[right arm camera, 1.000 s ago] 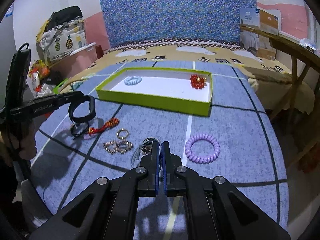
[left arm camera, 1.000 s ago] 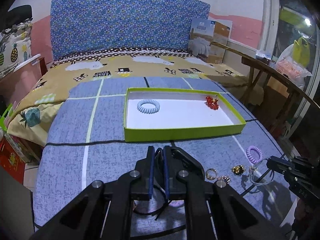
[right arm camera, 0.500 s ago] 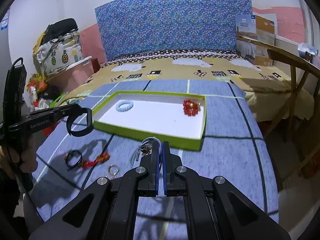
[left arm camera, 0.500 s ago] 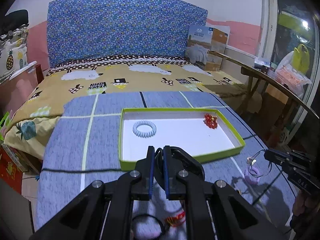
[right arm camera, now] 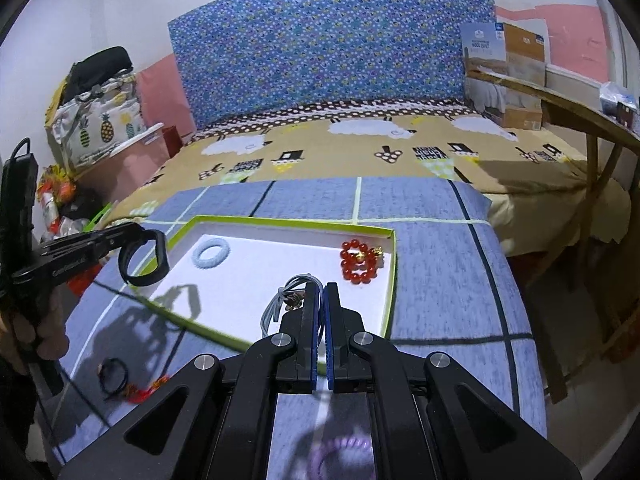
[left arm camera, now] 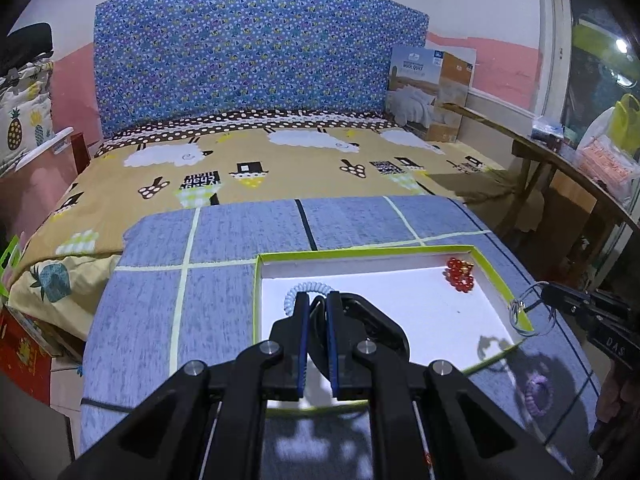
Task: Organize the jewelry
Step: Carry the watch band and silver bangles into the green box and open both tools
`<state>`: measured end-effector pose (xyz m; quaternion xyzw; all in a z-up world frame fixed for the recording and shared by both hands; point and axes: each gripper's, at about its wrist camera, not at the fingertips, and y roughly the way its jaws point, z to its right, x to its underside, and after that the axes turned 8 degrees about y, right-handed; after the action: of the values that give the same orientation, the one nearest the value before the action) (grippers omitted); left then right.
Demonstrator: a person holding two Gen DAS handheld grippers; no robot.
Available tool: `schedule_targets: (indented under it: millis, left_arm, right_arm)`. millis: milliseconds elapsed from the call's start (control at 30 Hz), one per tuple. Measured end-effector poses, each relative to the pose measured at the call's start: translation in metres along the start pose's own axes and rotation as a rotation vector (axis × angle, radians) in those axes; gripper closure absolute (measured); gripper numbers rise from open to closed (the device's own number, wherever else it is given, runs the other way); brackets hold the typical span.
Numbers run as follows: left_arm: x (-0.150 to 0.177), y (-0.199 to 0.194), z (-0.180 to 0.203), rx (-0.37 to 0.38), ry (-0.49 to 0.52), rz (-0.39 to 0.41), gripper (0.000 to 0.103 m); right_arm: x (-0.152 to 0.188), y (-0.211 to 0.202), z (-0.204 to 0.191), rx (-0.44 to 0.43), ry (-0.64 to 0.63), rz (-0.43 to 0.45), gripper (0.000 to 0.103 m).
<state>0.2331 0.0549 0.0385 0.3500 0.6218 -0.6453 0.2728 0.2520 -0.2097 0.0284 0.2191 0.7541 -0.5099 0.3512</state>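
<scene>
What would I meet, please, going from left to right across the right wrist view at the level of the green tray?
Left tool holding a black band → pale blue coil hair tie → grey cord piece held by the right tool → red bead bracelet → green tray's right wall.

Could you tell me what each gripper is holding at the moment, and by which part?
The left gripper pinches a black band by its edge. The right gripper pinches a grey cord bracelet at one side of its loop.

Cardboard box [left arm camera: 430, 92] at far right corner of bed: "WOOL QUILT" readable, smaller print above it blurred. Right gripper [left arm camera: 544, 296] body: white letters "DAS". Left gripper [right arm camera: 132, 256] body: white lettering, too blurred to read.
</scene>
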Motion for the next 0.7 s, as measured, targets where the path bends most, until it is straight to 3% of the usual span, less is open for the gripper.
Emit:
schedule_targets:
  millis: [367,700]
  left_arm:
    - [0.013,0.041,-0.007,-0.018,-0.004,-0.081,0.095]
    - [0.020,0.058,-0.008,-0.032,-0.003,-0.140,0.094]
  right_arm:
    - [-0.002,0.061,0.012,0.048,0.006,-0.110,0.101]
    - [0.005,0.080,0.015,0.073,-0.007,-0.178,0.101]
